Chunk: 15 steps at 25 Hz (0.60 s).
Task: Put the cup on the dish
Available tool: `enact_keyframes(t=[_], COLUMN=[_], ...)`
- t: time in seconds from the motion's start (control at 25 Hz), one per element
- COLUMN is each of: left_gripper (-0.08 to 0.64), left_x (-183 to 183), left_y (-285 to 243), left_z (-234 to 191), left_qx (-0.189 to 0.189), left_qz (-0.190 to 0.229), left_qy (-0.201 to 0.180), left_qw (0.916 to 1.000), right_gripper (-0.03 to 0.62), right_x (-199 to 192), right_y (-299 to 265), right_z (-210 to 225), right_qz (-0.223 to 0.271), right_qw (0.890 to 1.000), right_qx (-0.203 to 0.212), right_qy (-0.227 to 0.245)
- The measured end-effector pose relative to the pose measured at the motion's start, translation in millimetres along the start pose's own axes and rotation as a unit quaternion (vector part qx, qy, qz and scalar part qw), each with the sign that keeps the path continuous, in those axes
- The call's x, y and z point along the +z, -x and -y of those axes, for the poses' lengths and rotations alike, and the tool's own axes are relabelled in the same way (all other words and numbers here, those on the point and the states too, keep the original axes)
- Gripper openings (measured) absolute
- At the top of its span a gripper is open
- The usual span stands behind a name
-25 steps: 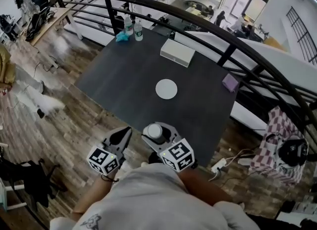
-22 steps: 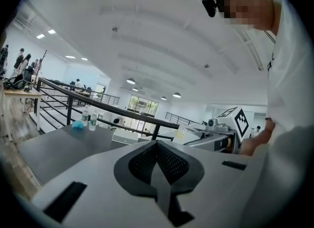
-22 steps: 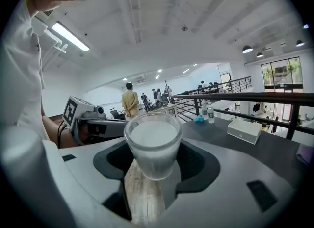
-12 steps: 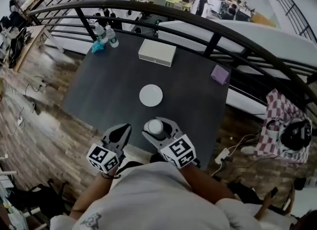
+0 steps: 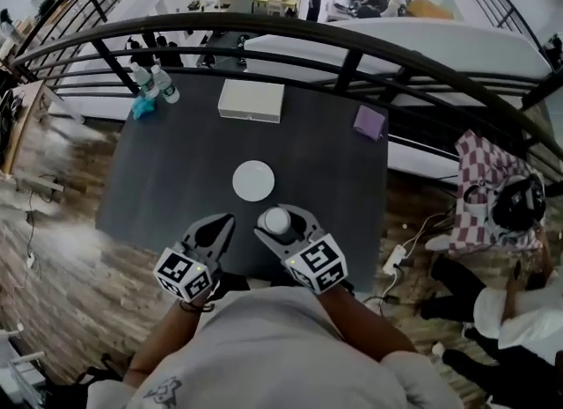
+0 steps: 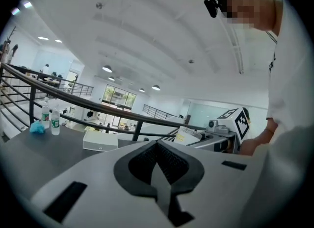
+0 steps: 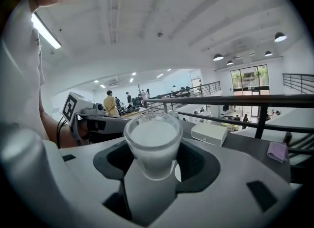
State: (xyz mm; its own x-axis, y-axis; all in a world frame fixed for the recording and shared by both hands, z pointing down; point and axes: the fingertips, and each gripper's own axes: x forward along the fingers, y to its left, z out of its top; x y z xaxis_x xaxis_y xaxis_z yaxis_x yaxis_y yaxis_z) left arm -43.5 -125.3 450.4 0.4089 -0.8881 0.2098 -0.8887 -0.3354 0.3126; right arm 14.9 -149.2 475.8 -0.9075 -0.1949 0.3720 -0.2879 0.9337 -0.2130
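A small white cup [image 5: 276,220] [image 7: 152,145] sits upright between the jaws of my right gripper [image 5: 283,223] [image 7: 153,170], which is shut on it above the table's near edge. The round white dish [image 5: 253,180] lies flat on the dark table [image 5: 167,178], a short way beyond the cup; only a sliver of the dish [image 7: 177,172] shows behind the cup in the right gripper view. My left gripper [image 5: 214,233] [image 6: 158,168] hangs to the left of the right one with its jaws closed together and nothing in them.
A white box [image 5: 252,100] and a purple pad [image 5: 369,121] lie at the table's far side. Two water bottles [image 5: 157,82] and a blue cloth [image 5: 142,106] stand at the far left corner. A black railing [image 5: 352,55] curves behind the table. A checked cloth [image 5: 484,189] lies at the right.
The head view has swung, so the table now sits squarer and closer. Both grippers keep their places relative to each other, the cup still held in the right one.
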Motion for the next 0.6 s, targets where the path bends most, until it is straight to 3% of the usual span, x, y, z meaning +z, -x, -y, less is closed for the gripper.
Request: enact_keyframes(t=[0.28,0.6], left_gripper=[0.008,0.008], left_x=[25.0,40.3], left_y=[3.2,20.4], left_z=[-33.8,-75.1], left_qx=[-0.074,-0.159], left_qz=[-0.015,-0.025], left_qy=[-0.022,-0.045], left_qw=[0.9969,0.9860], right_gripper=[0.267,0.267], right_x=[18.8,42.5], right_y=[-35.2,-74.7], right_z=[-7.0,-27.6], right_qz=[0.016,0.041], right_qw=[0.997,0.988], right_qx=[-0.068,-0.147], right_qy=[-0.021,-0.035])
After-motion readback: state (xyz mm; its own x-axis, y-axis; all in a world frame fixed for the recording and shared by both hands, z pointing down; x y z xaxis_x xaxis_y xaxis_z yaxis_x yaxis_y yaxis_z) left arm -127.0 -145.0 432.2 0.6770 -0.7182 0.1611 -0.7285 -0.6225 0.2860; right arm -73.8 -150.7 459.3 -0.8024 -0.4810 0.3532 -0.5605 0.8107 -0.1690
